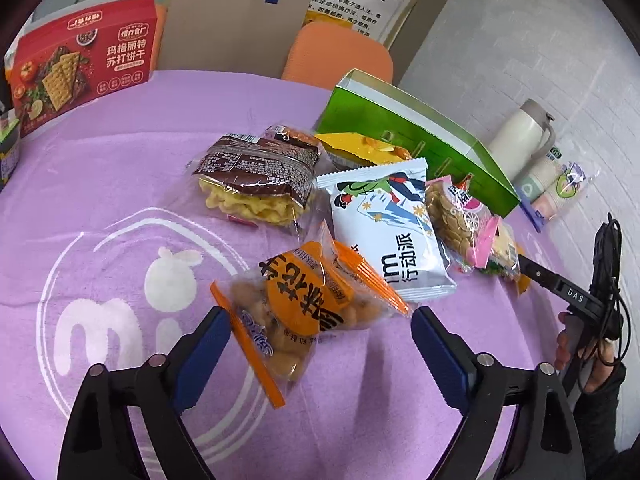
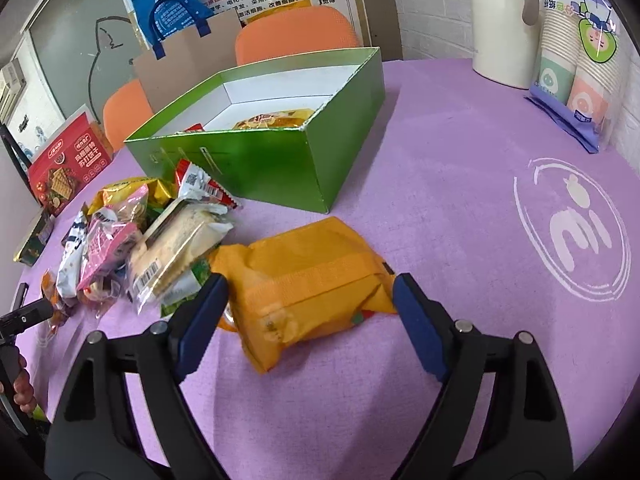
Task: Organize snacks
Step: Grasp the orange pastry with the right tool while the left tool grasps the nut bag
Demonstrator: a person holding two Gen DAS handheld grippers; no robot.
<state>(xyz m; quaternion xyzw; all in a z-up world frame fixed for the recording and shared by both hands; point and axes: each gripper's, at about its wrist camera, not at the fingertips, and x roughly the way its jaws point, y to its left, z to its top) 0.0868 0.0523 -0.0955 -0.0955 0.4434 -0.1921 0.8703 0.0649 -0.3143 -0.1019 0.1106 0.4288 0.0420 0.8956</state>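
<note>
On the tabletop (image 2: 460,184) a heap of snack packets (image 2: 132,240) lies left of the open box (image 2: 256,160); one packet (image 2: 312,288) lies before the box, another (image 2: 272,118) inside it.

- Table (image 2: 460,200) under a purple cloth.
- Green box (image 2: 256,164) near the far edge.
- Snack packets (image 1: 320,216) piled mid-table.
- Orange packet (image 2: 308,292) beside the pile.
- Red cracker box (image 1: 84,60), white jug (image 2: 504,20) and paper cups (image 2: 576,72) along the far edge.

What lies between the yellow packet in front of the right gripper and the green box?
Only bare purple tablecloth separates the yellow packet from the green box, as the right wrist view shows.
</note>
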